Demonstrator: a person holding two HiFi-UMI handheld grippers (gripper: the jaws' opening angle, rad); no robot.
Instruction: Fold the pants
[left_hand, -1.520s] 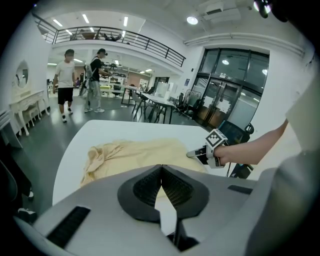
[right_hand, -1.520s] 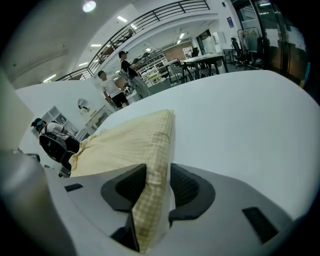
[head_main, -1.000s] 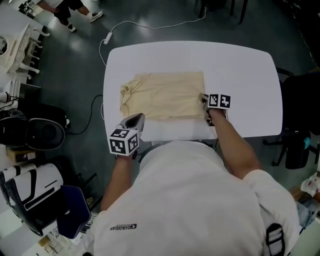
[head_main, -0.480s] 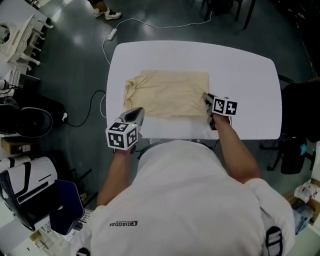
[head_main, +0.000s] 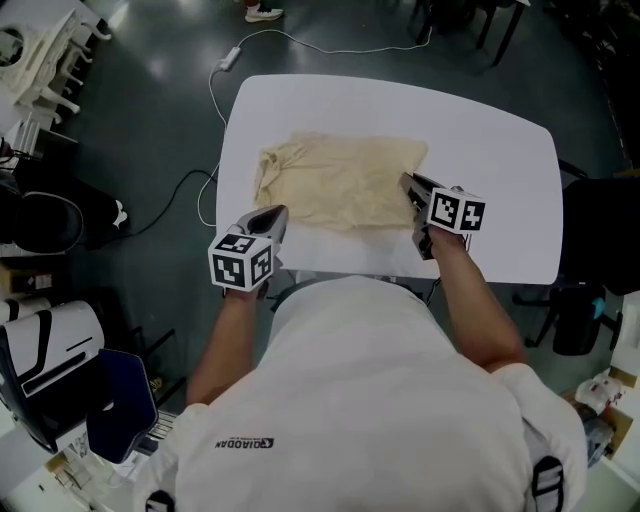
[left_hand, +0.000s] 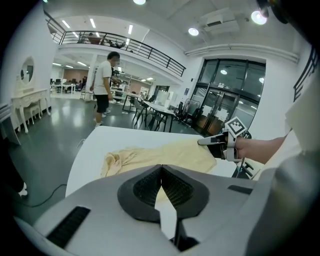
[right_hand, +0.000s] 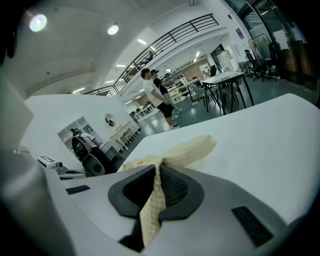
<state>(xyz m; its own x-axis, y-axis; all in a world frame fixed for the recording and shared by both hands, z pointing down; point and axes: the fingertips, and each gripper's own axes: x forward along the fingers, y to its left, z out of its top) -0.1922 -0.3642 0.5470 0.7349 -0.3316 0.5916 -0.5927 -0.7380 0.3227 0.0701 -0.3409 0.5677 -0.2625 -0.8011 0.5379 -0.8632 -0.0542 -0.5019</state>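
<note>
So compared to a second ago, the right hand-held gripper (head_main: 407, 180) has come up off the bench (head_main: 490, 130), still clamped on the near right corner of the pants (head_main: 340, 180). Its own view shows the checked cream fabric pinched right between the pads (right_hand: 170, 185) and trailing back down to the rest. That corner now sits a bit higher and further in over the pile than before. The left hand-held gripper (head_main: 272, 215) has barely budged. It hangs over the near left edge of the bench just short of the pants, jaws closed together on nothing. The pants are still a cream, roughly rectangular heap on the left-middle of the bench, bunched up at the left end. The bench is white with rounded corners, otherwise bare. Around it there's a dark shiny floor (head_main: 150, 130) with a white cable (head_main: 300, 45) snaking past the far edge. The gripper views show a big bright hall with a railed balcony, tables, chairs and a person (left_hand: 105, 85) walking by.
</note>
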